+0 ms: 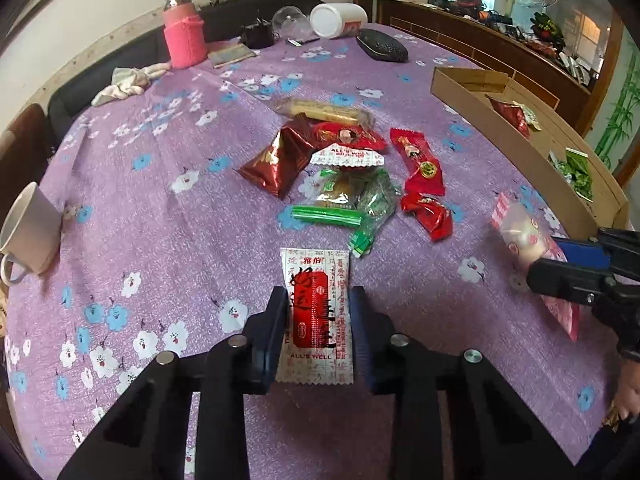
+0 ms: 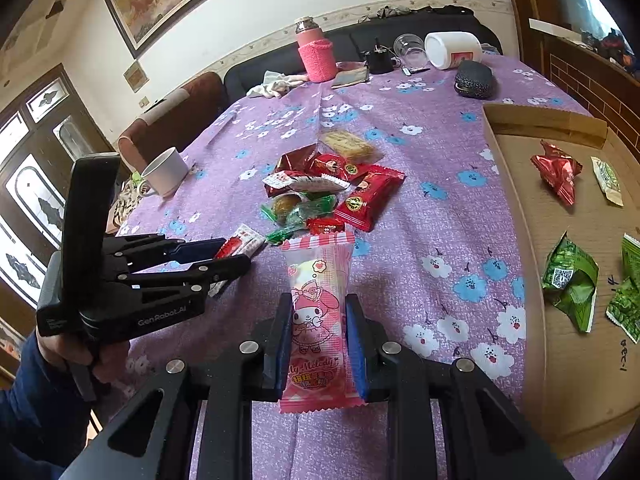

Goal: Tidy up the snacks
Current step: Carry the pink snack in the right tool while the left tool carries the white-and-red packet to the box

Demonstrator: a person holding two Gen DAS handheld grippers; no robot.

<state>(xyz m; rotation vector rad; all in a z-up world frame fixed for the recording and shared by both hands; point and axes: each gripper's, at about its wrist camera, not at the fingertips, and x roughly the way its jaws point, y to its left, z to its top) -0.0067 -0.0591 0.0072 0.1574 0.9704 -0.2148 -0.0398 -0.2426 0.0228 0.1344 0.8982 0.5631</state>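
My left gripper (image 1: 318,296) is shut on a white and red snack packet (image 1: 318,312), held above the purple floral tablecloth (image 1: 160,208). It also shows in the right wrist view (image 2: 236,258). My right gripper (image 2: 318,304) is shut on a pink My Melody snack packet (image 2: 318,320), which also shows in the left wrist view (image 1: 520,236). A pile of red, green and yellow snacks (image 1: 344,168) lies mid-table, also in the right wrist view (image 2: 328,192). A cardboard tray (image 2: 516,208) at the right holds red and green packets (image 2: 568,276).
A white mug (image 1: 28,236) lies at the left. At the far end stand a pink-sleeved bottle (image 1: 182,32), a tipped white jar (image 1: 336,20), a clear cup (image 1: 290,20), a dark case (image 1: 382,45) and a cloth (image 1: 128,82). A sofa lies behind the table.
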